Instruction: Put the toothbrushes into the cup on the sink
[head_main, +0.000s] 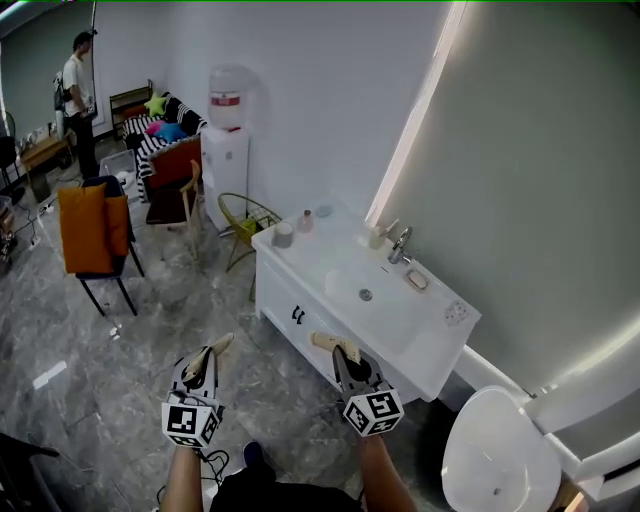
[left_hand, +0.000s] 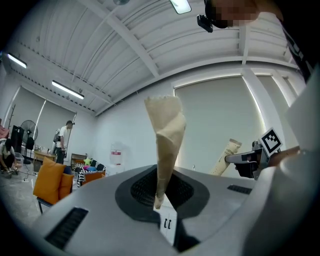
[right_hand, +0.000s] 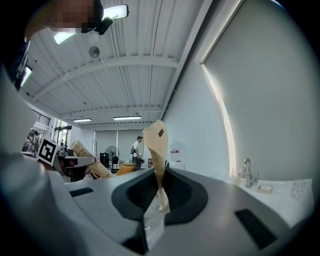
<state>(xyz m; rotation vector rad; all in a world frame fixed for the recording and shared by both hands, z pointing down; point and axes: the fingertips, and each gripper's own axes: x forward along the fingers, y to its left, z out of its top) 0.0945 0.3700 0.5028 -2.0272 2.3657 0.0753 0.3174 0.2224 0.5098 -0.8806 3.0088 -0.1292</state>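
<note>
Both grippers point level toward a white sink cabinet (head_main: 300, 300) that stands a short way ahead. A grey cup (head_main: 284, 234) stands on its left end, beside a small pink bottle (head_main: 305, 221). My left gripper (head_main: 204, 366) is shut on a beige paper-wrapped toothbrush (left_hand: 167, 140), which sticks up from the jaws. My right gripper (head_main: 348, 366) is shut on a second beige wrapped toothbrush (right_hand: 156, 152). In the left gripper view the right gripper (left_hand: 250, 161) shows at the right. In the right gripper view the left gripper (right_hand: 67, 162) shows at the left.
The basin (head_main: 366, 293) has a faucet (head_main: 400, 245) and a soap dish (head_main: 417, 279) at its back. A toilet (head_main: 500, 455) stands at the lower right. Further left are a yellow wire chair (head_main: 245, 220), a water dispenser (head_main: 228, 140), an orange chair (head_main: 92, 230) and a person (head_main: 78, 100).
</note>
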